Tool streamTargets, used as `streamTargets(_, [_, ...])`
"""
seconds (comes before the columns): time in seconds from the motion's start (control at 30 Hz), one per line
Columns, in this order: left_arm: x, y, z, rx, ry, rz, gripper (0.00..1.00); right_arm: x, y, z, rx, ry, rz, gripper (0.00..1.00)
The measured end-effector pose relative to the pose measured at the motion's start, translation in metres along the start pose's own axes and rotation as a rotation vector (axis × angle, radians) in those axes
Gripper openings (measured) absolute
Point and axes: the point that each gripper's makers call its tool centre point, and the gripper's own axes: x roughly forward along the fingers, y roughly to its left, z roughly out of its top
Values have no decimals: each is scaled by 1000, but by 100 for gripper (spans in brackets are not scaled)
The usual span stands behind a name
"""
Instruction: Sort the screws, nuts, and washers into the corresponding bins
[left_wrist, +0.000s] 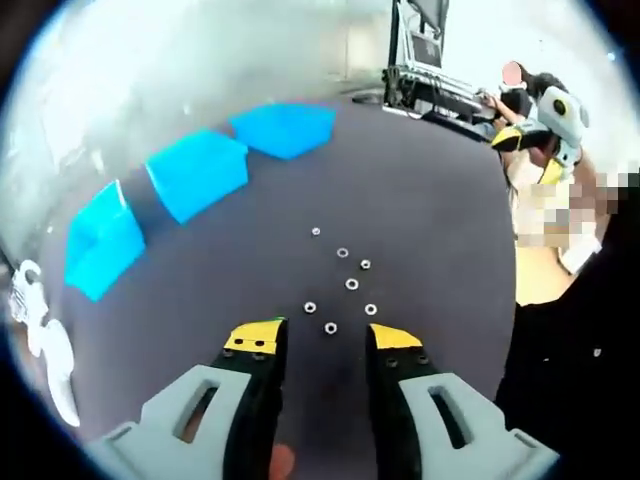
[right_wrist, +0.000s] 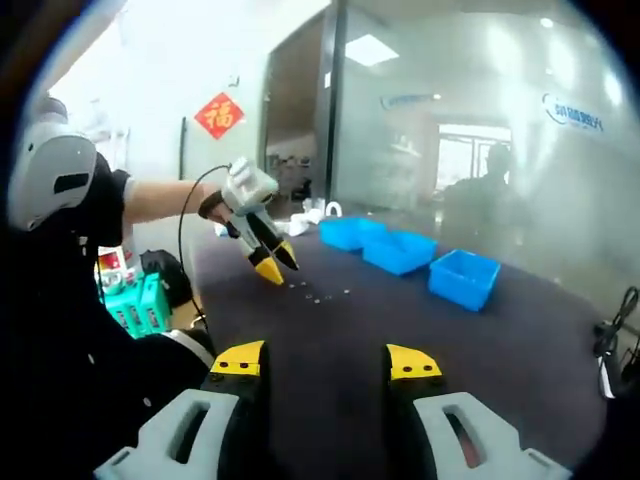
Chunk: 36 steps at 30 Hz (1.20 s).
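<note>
small shiny metal rings, loose bunch near middle of dark table, nearest one just past left gripper tips. left gripper spread wide, holding nothing. three blue plastic bins in row by far table edge, well apart from rings. right gripper spread wide, empty, over bare table.

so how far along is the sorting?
Nothing looks sorted: the small hardware is all loose on the dark table, and no parts are discernible in the blue bins. Left gripper hovers open over the nearest piece, holding nothing. Right gripper is open, away from the parts.
</note>
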Motion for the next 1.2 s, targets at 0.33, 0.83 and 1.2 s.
streamTargets(0.33, [7,2,-2,-20,-29,-14,26,-2,0,6,-2,-24,-22,40])
streamTargets(0.83, [13,3,-7,-101,-50,-28,18,-3,3,18,-29,-45,-30,40])
streamTargets(1.2, [16,-4,-6,-83,-54,-13,8,-1,8,18,-29,-40,-16,40])
